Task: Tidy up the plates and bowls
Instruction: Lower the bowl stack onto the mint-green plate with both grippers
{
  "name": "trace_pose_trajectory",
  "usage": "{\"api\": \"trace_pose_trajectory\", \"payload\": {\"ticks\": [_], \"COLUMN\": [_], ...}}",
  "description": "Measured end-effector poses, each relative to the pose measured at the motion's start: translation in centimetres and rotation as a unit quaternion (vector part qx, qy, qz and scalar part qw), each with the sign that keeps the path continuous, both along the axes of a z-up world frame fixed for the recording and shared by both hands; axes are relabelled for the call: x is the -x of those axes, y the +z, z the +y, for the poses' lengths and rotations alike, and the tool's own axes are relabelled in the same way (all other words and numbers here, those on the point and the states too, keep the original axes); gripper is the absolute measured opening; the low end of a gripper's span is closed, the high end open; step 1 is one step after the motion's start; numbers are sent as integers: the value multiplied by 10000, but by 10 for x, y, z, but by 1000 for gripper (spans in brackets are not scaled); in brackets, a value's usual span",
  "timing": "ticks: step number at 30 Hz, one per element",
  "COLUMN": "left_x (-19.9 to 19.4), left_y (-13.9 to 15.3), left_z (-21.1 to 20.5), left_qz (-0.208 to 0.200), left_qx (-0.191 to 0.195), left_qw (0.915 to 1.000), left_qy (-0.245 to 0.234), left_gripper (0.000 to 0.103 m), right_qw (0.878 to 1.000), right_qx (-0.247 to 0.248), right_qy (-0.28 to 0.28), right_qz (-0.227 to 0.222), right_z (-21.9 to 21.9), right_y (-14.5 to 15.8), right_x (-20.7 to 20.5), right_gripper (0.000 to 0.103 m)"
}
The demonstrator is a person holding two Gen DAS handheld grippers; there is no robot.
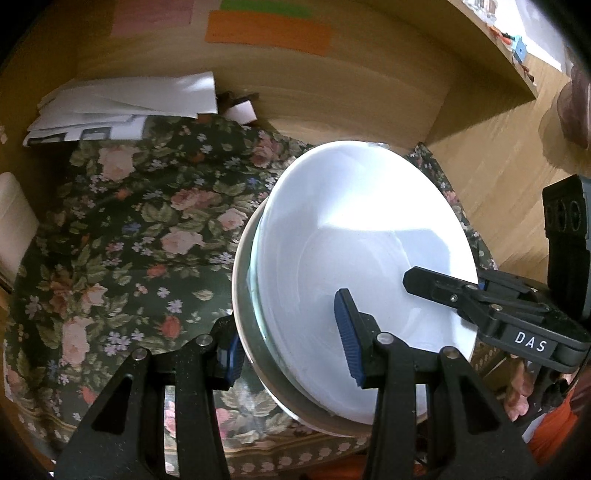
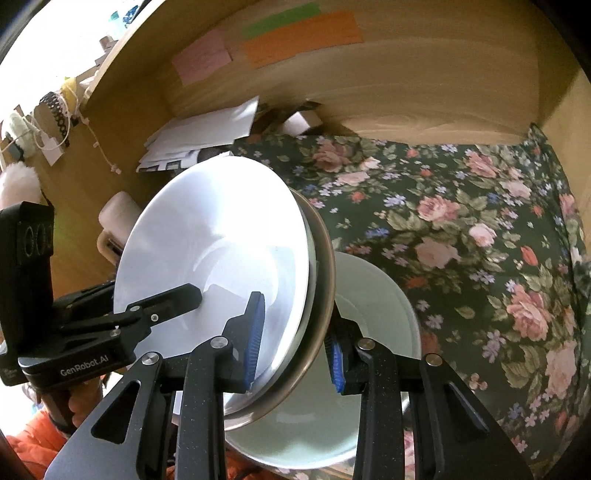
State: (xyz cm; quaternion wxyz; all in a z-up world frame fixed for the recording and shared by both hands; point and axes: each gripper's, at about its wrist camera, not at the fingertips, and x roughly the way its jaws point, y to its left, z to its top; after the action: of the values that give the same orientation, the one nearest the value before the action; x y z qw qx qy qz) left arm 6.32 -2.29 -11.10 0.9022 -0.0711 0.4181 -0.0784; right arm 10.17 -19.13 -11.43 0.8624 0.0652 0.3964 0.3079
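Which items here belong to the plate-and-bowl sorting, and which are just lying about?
Job items:
white plate
tan plate under it
pale green bowl
left gripper and right gripper, both clamping the plate stack's rim

Lying about:
white papers
sticky notes
floral cloth

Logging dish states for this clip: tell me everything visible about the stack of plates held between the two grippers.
The stack of plates has a glossy white, deep plate on top, a thin greenish glass-like layer under it, and a beige-rimmed plate below. It is tilted, carried over the floral tablecloth. The left gripper clamps its near rim, one pad inside, one underneath; the right gripper clamps the opposite rim likewise. In the right wrist view, a pale green bowl shows beneath; contact is unclear.
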Motion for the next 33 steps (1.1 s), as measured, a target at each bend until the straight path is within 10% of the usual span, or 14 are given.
{"api": "trace_pose_trajectory", "payload": {"ticks": [24, 33], "left_x": [-34, -28], "left_y": [-35, -29], "left_z": [-13, -12], "left_qz": [586, 347], "left_qx": [61, -162], "left_qw": [9983, 9993], "left_qy": [-44, -7], "left_gripper": [43, 45], "right_qw": [9979, 9996], "right_qx": [-232, -122], "right_qy": [-82, -172], "right_qz": [602, 160], "right_z": [-21, -27], "right_y": [-29, -25], "right_x": [-24, -15], "right_gripper": [28, 37]}}
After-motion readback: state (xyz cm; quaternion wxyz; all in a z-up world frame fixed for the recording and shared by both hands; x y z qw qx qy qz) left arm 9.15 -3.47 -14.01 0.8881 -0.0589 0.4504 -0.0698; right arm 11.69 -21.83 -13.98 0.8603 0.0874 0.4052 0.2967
